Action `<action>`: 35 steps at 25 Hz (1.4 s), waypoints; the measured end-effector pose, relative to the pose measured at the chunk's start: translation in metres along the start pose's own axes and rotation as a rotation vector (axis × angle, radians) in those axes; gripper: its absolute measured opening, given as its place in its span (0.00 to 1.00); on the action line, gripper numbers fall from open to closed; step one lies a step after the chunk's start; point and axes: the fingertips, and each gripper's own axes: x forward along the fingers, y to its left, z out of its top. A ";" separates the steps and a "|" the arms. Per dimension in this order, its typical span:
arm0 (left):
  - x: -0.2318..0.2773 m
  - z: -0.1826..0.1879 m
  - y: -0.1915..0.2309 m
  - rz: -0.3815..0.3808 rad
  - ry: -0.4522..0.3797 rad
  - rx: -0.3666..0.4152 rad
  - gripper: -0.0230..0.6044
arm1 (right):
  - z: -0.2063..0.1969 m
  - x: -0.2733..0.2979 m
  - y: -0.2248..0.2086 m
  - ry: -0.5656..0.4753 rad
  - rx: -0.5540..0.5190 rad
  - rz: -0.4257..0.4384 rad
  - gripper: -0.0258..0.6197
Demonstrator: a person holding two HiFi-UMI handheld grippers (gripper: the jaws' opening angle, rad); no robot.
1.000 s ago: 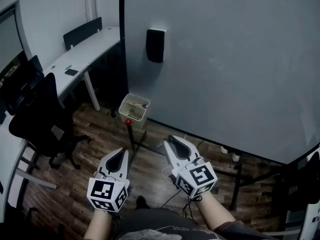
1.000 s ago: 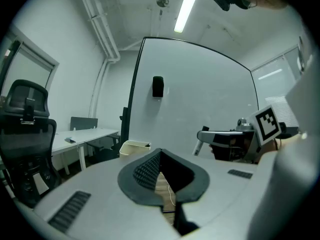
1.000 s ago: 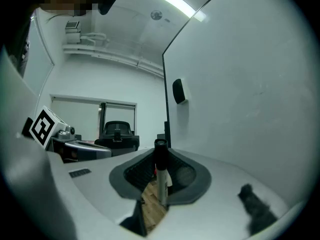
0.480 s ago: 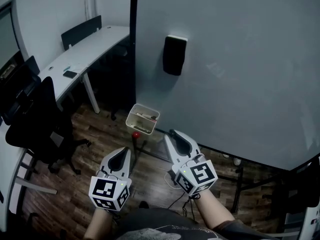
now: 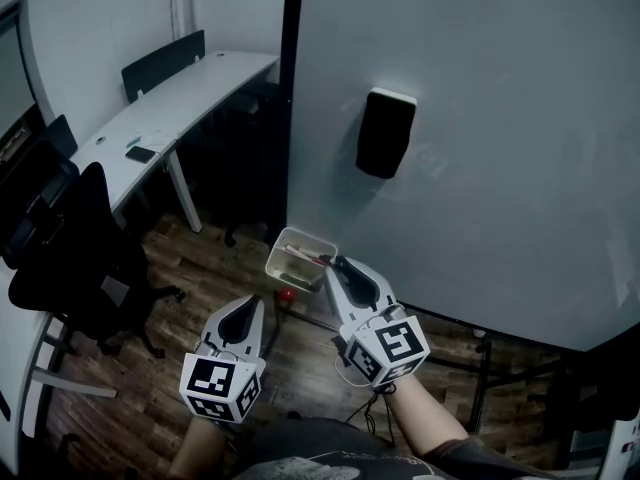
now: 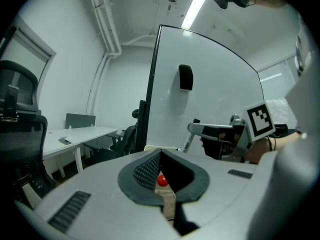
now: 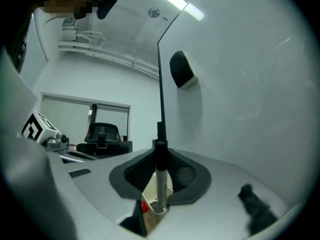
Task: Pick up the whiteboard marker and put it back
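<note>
right gripper (image 5: 343,271) fingers: clamping whiteboard marker (image 7: 160,176) upright | left gripper (image 5: 243,310) fingers: closed, empty | past right fingertips: tray (image 5: 280,268) on whiteboard (image 5: 500,118) (wood floor (image 5: 200,268) below)

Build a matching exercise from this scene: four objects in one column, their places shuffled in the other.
1 whiteboard marker
2 black eraser
3 phone
4 tray

A on the white desk
B gripped by the right gripper
C stuck on the whiteboard
D at the whiteboard's lower corner

Pairs: 1-B, 2-C, 3-A, 4-D
</note>
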 end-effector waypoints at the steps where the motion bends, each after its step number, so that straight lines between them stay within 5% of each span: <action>1: 0.002 -0.001 0.003 0.001 0.004 -0.002 0.06 | -0.004 0.004 -0.001 0.008 0.006 -0.001 0.17; 14: 0.013 -0.017 0.022 -0.005 0.048 -0.025 0.06 | -0.058 0.028 0.003 0.096 0.003 0.018 0.17; 35: -0.003 -0.021 -0.004 -0.006 0.038 -0.032 0.06 | -0.064 -0.003 0.011 0.127 -0.030 0.027 0.17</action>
